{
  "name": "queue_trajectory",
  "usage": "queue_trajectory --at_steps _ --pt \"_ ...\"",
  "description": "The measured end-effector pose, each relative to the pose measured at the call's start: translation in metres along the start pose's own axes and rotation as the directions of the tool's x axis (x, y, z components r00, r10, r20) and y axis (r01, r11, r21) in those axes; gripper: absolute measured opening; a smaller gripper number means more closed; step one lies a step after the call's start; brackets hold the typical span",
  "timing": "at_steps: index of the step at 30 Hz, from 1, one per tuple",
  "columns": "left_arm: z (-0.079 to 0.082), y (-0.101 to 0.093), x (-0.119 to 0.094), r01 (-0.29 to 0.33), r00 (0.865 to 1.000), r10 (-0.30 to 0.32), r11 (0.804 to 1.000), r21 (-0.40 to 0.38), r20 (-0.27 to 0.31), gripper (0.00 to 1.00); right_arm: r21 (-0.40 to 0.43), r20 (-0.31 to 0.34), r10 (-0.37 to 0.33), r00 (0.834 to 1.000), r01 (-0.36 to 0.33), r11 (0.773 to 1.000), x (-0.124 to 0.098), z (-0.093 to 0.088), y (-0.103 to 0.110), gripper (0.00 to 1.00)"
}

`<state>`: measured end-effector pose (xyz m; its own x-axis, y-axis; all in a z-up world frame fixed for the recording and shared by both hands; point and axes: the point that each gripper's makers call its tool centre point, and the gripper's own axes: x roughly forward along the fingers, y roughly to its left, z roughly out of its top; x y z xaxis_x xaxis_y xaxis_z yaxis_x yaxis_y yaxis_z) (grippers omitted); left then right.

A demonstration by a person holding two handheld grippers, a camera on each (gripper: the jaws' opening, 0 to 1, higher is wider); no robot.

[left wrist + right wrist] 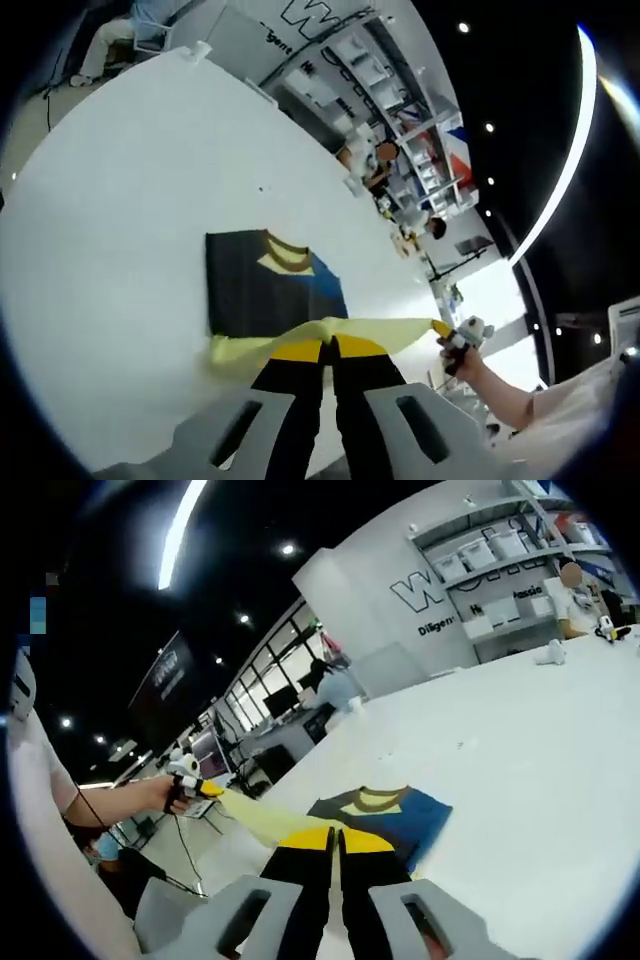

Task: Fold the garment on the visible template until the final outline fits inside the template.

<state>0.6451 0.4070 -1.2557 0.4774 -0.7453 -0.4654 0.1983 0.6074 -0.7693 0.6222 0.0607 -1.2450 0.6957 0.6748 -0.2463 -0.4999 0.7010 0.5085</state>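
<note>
Both grippers (328,352) (338,842) pinch the yellow garment (330,333), stretched above the table (120,200).

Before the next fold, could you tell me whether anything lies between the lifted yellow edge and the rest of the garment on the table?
Nothing visible does: the yellow edge hangs over the dark garment on the white table.

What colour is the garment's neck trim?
Tan, on the dark garment with its blue part; the neck trim shows best in the left gripper view.
</note>
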Motion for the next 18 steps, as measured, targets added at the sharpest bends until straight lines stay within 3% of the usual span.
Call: queue_trajectory --at_steps 10,18 --pt "0.057 0.033 0.048 -0.035 0.999 0.035 0.998 -0.044 -0.014 0.09 0.007 0.01 -0.043 0.999 0.042 0.999 0.051 0.024 -0.046 0.0" --pt "0.084 0.066 0.087 -0.087 0.995 0.083 0.994 -0.073 -0.054 0.09 0.026 -0.037 -0.078 0.996 0.079 0.997 0.097 0.027 -0.087 0.0"
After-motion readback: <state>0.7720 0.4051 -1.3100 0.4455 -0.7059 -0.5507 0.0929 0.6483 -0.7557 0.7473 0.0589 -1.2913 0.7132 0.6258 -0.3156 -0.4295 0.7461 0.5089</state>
